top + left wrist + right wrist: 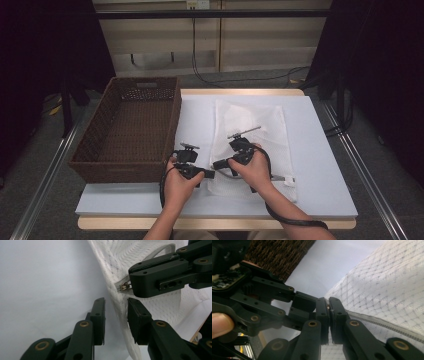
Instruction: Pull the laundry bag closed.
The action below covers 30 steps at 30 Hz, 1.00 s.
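Note:
A white mesh laundry bag (252, 122) lies flat on the pale table board (325, 165). Both grippers meet at its near left edge. My right gripper (329, 307) is shut on the small brass zipper pull (124, 286) at the end of the bag's zipper (387, 325). In the left gripper view it reaches in from the upper right (131, 283). My left gripper (116, 308) stands open just below it. The bag's edge (117, 300) runs between the jaws, and the pads do not press on it. In the high view the left gripper (210, 173) sits beside the right gripper (217, 163).
A dark brown wicker basket (172, 125) stands on the left of the table, close to the left hand, and its woven wall (277, 255) is behind the grippers. Black cables trail from both grippers. Bare board lies to the right of the bag and along the near edge.

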Tool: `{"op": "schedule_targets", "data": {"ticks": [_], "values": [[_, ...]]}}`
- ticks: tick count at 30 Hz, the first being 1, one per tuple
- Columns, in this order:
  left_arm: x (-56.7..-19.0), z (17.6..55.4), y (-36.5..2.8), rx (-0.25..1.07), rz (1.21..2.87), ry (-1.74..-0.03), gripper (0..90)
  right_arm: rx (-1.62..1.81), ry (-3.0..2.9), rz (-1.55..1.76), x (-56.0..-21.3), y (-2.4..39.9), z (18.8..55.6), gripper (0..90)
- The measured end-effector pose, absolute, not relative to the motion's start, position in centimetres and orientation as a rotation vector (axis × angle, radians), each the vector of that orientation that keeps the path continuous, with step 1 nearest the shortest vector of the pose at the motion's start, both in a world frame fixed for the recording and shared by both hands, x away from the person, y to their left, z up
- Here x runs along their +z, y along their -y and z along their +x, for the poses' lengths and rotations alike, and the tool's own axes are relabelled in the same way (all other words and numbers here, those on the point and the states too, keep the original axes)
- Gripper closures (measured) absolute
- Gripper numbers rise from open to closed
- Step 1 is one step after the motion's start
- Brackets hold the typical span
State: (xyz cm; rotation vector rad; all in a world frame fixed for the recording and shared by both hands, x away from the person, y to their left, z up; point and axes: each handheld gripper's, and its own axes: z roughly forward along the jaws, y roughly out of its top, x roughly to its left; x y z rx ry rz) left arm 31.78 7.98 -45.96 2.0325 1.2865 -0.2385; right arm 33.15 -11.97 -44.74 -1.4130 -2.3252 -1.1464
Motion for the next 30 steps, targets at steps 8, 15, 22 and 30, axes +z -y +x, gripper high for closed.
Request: {"op": "schedule_targets", "data": {"ticks": [8, 15, 22, 30], "values": [[-45.7, 31.8, -8.0, -0.259, 2.035, -1.322, 88.4, -1.133, 2.303, -1.411, -44.7, 12.2, 33.1, 87.2], [-45.3, 31.6, -8.0, -0.228, 2.049, -1.337, 89.4, -1.121, 2.307, -1.402, -44.4, 12.5, 32.9, 87.3], [-45.4, 31.6, -7.8, -0.232, 2.065, -1.335, 89.5, -1.121, 2.297, -1.389, -44.5, 12.9, 32.6, 87.4], [-45.1, 31.5, -7.7, -0.217, 2.088, -1.325, 89.5, -1.097, 2.292, -1.407, -44.6, 13.2, 32.6, 87.4]]}}
